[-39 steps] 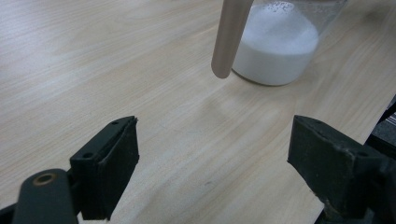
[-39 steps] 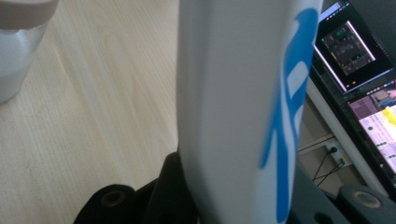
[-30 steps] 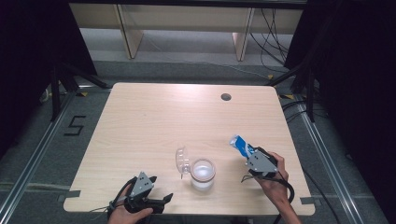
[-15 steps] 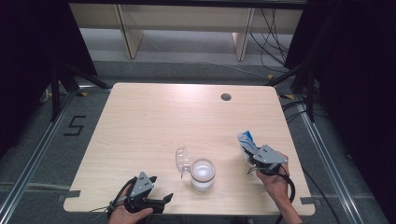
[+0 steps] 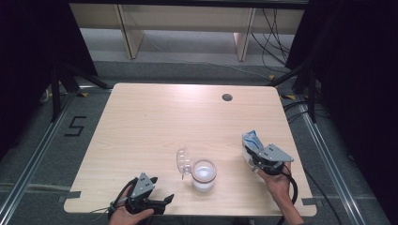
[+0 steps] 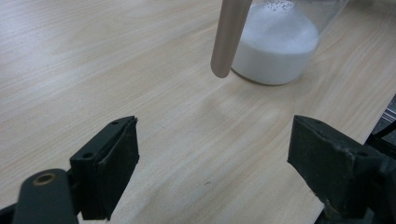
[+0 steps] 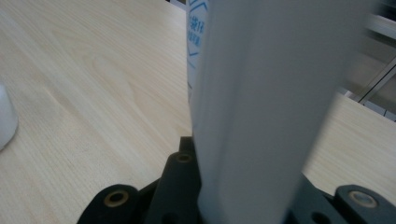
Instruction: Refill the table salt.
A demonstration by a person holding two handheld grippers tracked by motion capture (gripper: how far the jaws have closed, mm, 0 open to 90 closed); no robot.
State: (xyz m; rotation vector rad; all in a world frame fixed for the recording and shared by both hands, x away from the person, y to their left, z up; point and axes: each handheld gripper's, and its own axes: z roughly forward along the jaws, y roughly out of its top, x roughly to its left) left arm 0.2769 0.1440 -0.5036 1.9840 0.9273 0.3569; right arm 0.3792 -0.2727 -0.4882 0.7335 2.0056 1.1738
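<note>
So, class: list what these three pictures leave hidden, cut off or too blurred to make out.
- White-and-blue paper packet, right gripper view: blurred, too close; print unreadable, top cut off by the edge.
- Clear glass jar of white powder, left gripper view: rim cut off by the top edge.
- Clear plastic lid, high view: too small for detail.

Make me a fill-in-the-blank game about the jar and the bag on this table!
1. The right gripper is shut on a white and blue ____.
2. The glass jar holds a ____ powder.
3. The jar's clear lid lies on the table, so the jar is ____.
4. The left gripper has its jaws ____, with nothing between them.

Missing words: bag; white; open; open
</note>
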